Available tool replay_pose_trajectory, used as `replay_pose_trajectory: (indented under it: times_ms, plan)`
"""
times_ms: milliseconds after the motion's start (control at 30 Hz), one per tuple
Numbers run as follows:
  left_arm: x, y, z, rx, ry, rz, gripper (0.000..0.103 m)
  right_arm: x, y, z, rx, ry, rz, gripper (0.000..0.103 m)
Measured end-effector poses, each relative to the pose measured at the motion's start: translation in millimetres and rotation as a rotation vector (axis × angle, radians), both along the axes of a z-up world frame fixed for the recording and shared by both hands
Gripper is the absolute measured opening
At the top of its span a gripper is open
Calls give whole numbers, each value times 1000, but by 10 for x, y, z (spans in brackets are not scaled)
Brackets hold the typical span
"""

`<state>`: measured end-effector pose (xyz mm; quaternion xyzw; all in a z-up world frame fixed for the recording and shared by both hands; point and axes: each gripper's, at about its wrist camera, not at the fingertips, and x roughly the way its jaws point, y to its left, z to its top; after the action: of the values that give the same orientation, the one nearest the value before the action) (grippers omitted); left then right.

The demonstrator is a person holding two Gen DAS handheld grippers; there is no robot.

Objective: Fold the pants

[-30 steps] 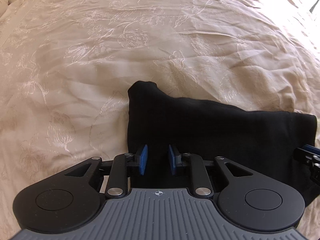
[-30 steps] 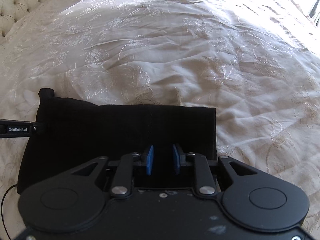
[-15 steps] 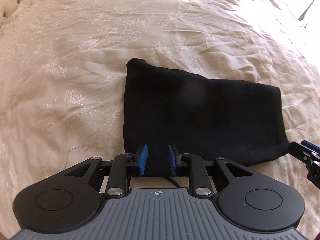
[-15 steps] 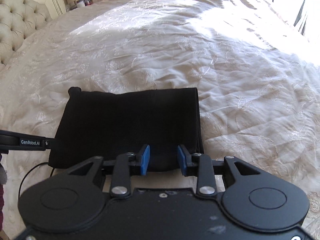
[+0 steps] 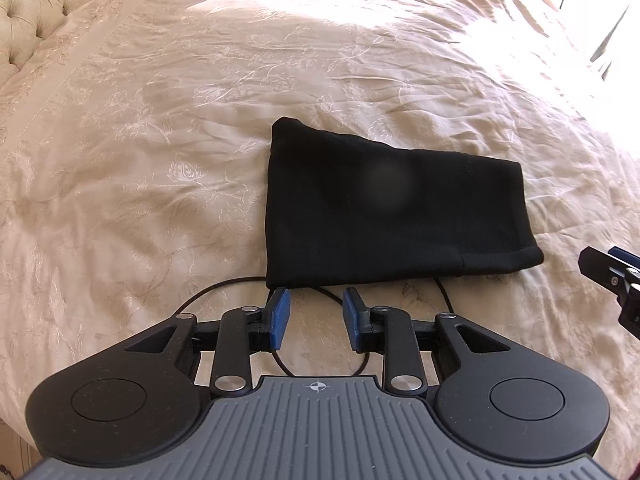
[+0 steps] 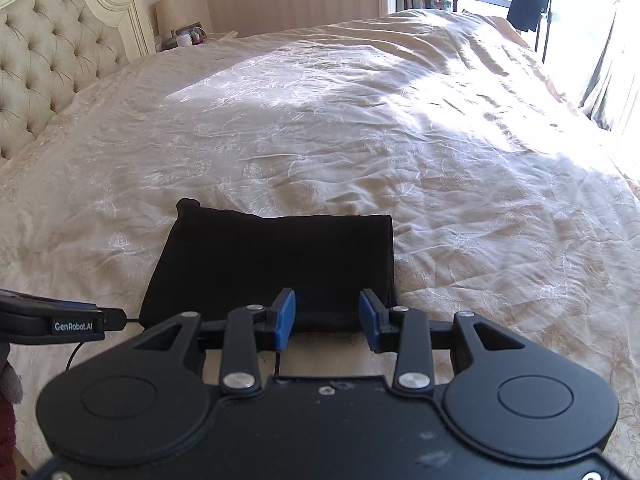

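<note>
Black knit pants, folded into flat rectangle, on cream embroidered bedspread, long axis crosswise, just ahead of both grippers. Left gripper, right gripper: jaws just opening, part-spread, empty; left pads clear of pants' near edge.

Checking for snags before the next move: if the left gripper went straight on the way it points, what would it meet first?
Probably the near edge of the pants, though a thin black cable lies just before it; depth is unclear.
</note>
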<state>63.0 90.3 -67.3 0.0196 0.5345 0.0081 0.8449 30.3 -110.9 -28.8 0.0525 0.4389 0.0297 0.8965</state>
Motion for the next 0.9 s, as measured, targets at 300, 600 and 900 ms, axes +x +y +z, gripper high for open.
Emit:
replay_pose_trajectory:
  times_ms: [300,600,900]
  plan:
    - [-159,-4,161,6,-57,6,29,-151,65,151,-6,-32,20,39]
    - [-220,14,219,13,-83,8,29,-217,104,185,-7,-43,26,39]
    - [-263,19,216,9,-80,5,29,-273,143,178,-9,-34,28,39]
